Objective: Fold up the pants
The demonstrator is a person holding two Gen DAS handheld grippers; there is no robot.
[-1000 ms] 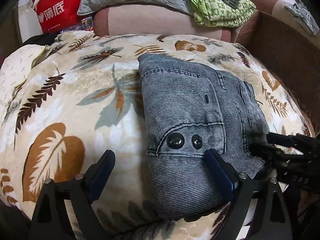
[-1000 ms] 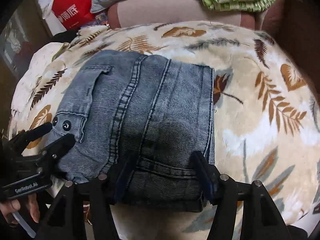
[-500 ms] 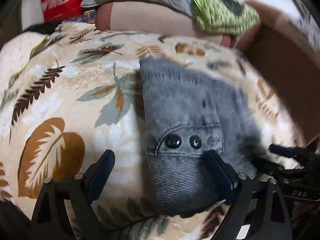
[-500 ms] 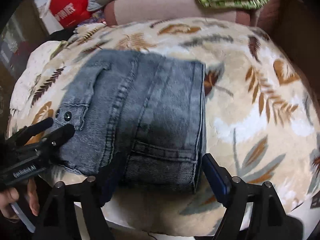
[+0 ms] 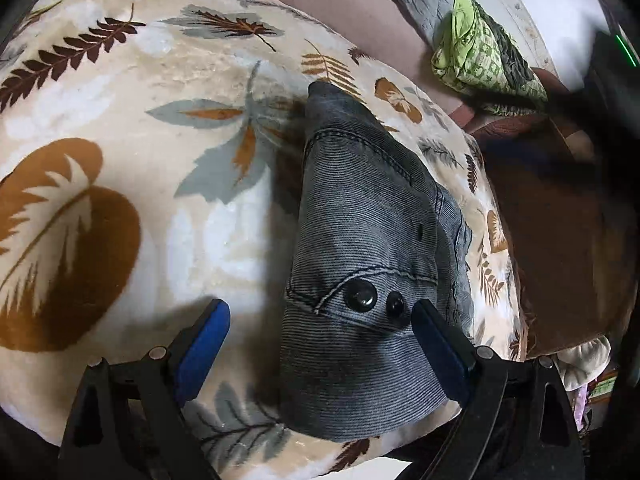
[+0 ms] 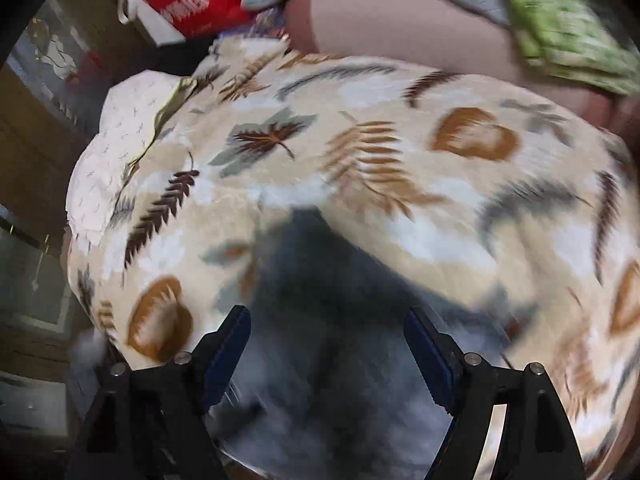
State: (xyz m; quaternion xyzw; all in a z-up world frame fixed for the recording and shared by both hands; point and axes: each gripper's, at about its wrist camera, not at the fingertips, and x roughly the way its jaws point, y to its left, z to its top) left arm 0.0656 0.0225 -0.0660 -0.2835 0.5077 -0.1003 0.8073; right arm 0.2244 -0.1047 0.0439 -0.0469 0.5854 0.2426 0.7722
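Two sets of fingers spread wide, grasping nothing.
The folded pants (image 5: 360,240) lie on the leaf-print blanket (image 5: 120,220) near its front edge. Left gripper (image 5: 320,344) straddles the buttoned corner; right gripper (image 6: 326,354), its fingers just opened, hangs over blurred denim. Press the stack flat and square its edges.
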